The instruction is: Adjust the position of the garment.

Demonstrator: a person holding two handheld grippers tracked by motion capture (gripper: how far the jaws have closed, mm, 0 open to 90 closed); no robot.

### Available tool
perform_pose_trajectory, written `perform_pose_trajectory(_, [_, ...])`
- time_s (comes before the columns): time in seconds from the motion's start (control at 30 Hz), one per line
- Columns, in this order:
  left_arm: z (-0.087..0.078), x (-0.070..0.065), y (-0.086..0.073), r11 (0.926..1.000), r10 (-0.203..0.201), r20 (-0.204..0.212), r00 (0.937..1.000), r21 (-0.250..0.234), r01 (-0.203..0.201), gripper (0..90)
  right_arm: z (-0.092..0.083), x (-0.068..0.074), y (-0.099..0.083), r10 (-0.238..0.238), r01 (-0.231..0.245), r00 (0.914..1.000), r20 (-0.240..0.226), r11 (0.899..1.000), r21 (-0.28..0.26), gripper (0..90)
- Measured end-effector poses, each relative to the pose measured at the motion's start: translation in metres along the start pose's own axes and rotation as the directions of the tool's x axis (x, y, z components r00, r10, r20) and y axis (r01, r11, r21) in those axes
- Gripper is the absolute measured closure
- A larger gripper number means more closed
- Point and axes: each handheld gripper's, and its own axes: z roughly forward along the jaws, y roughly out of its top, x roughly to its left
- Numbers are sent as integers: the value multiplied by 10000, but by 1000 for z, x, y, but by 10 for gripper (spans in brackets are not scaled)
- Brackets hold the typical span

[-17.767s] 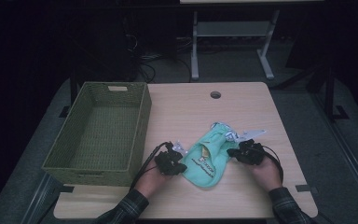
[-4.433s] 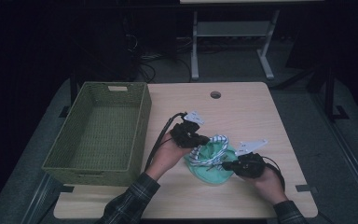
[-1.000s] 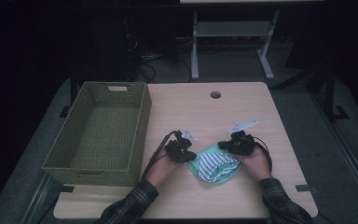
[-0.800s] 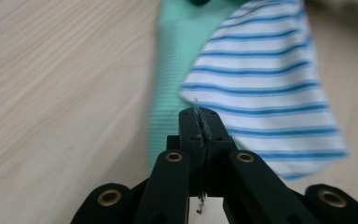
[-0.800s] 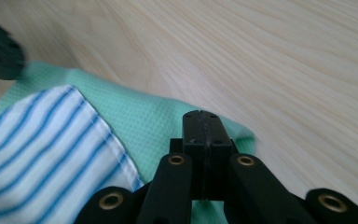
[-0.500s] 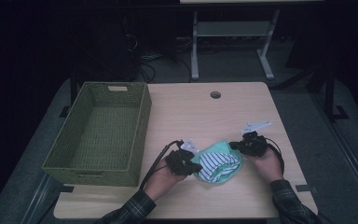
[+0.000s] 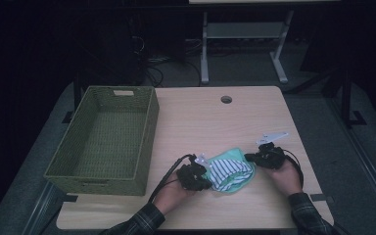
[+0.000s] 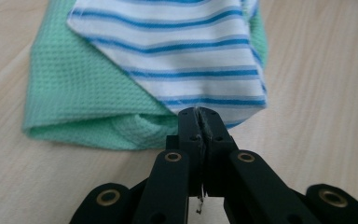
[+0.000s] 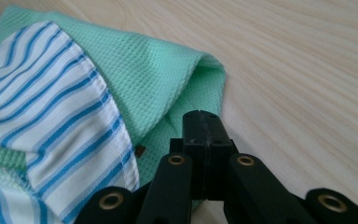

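At the lower centre of the high view, two forearms enter from the bottom edge. The left claw [image 7: 199,177] is closed on the lower-left edge of the cloth [image 7: 230,172]; in the left gripper view its jaws are pressed together, with the striped hem pinched between them at the bottom centre of the frame. The right claw [image 7: 254,157] is closed at the cloth's upper-right edge; in the right gripper view green fabric runs under the shut jaws, but whether it is pinched cannot be told.

The cloth, green with a blue-and-white striped flap folded over it, lies flat on the tabletop [image 7: 215,127] directly between the two claws. Its long axis runs from lower left to upper right, claw to claw. Both hands are equally near.

Further back, at the left of the frame, stands an empty green basket [image 7: 147,127], well apart from the cloth; judged from this layout, a transfer calls for travel to the upper left.
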Motion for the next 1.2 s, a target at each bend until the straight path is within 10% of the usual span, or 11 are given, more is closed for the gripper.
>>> perform_pose_trajectory(0.83, [8,49,29,9998,-184,-1502,9885,-5,186,878,-17,25,-19,-478,494,9984,-299,9973,537,898])
perform_pose_trajectory(1.2, [-19,51,27,9935,-718,-924,9931,-952,629,878,-37,18,-4,-540,544,9985,97,9977,-414,897])
